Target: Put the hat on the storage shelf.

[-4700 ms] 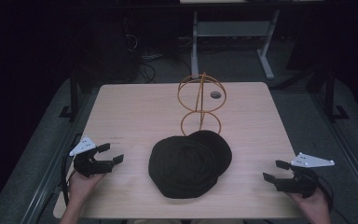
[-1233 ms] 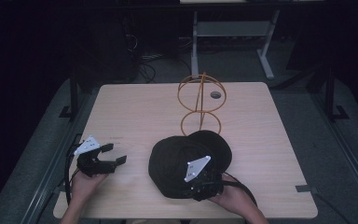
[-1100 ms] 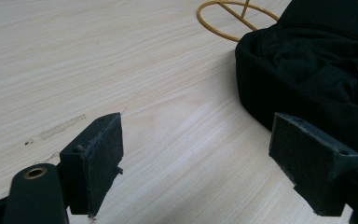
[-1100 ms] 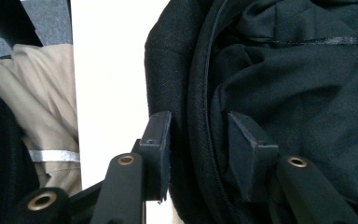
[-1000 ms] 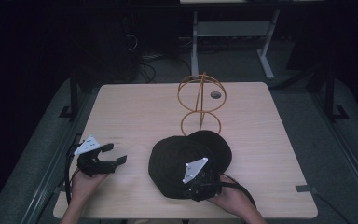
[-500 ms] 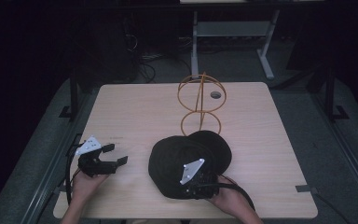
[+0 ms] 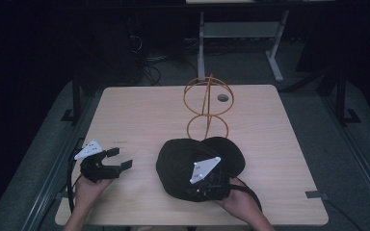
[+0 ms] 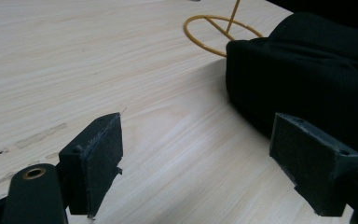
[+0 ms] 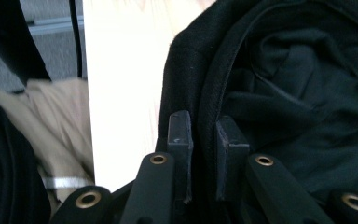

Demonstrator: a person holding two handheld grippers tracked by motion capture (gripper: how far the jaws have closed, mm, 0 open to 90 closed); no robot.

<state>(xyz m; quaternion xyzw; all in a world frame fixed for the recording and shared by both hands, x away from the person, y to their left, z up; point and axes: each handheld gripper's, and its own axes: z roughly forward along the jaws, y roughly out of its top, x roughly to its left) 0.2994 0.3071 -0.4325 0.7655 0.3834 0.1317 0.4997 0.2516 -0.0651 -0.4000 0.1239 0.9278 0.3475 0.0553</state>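
A black cap [image 7: 183,159] lies on the wooden table [image 7: 139,115], just in front of a yellow wire stand [image 7: 207,94]. My right gripper [image 7: 204,190] sits at the cap's near edge. In the right gripper view it [image 9: 204,123] is shut on the cap's rim [image 9: 205,93], with the fabric edge pinched between the two pads and the cap's dark inside [image 9: 298,70] to the right. My left gripper [image 7: 121,158] rests near the table's left front, open with nothing between its pads [image 8: 100,154], and is aimed at the cap's side [image 8: 307,70].
The stand's base ring [image 8: 200,35] lies on the table just behind the cap. A small dark round mark [image 7: 222,97] sits near the table's far edge. The table's front edge and beige trousers [image 9: 51,126] lie close beside the right gripper.
The right gripper has come from the table's right front edge onto the cap's near rim and has stayed there over the last second. The left gripper has kept its place.
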